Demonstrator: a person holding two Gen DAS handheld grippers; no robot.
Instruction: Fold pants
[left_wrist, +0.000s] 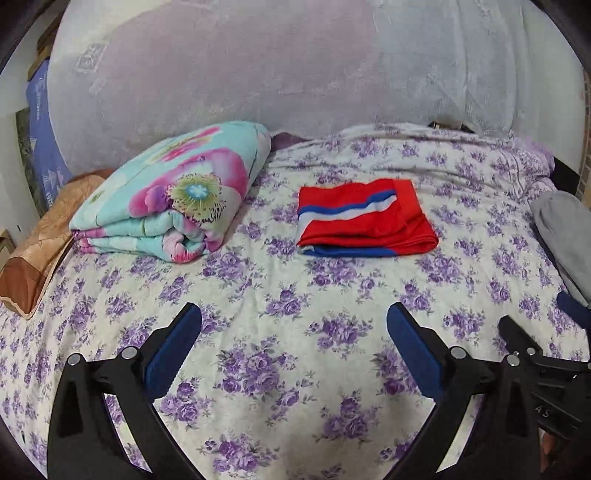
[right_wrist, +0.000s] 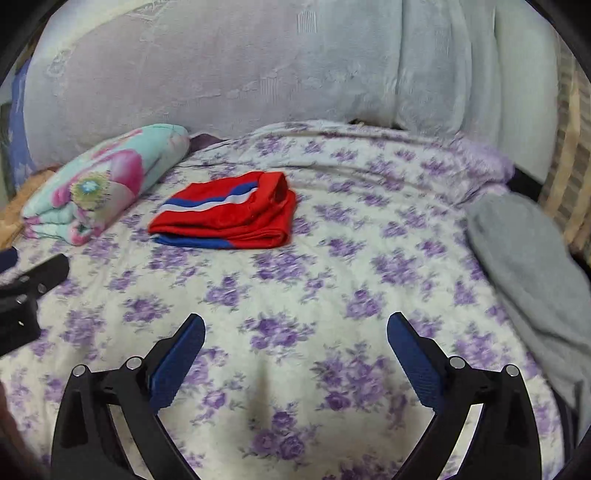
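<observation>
The red pants (left_wrist: 364, 218) with blue and white stripes lie folded into a compact rectangle on the purple-flowered bedsheet (left_wrist: 280, 295). They also show in the right wrist view (right_wrist: 225, 216). My left gripper (left_wrist: 293, 317) is open and empty, held above the sheet well short of the pants. My right gripper (right_wrist: 295, 328) is open and empty too, nearer the bed's front, with the pants ahead to its left. The right gripper's black body shows at the right edge of the left wrist view (left_wrist: 535, 354), and the left one at the left edge of the right wrist view (right_wrist: 33, 284).
A folded floral quilt (left_wrist: 173, 195) lies left of the pants, with a brown pillow (left_wrist: 40, 254) beyond it. A grey garment (right_wrist: 532, 266) lies along the bed's right edge. A pale curtain (left_wrist: 280, 62) hangs behind the bed.
</observation>
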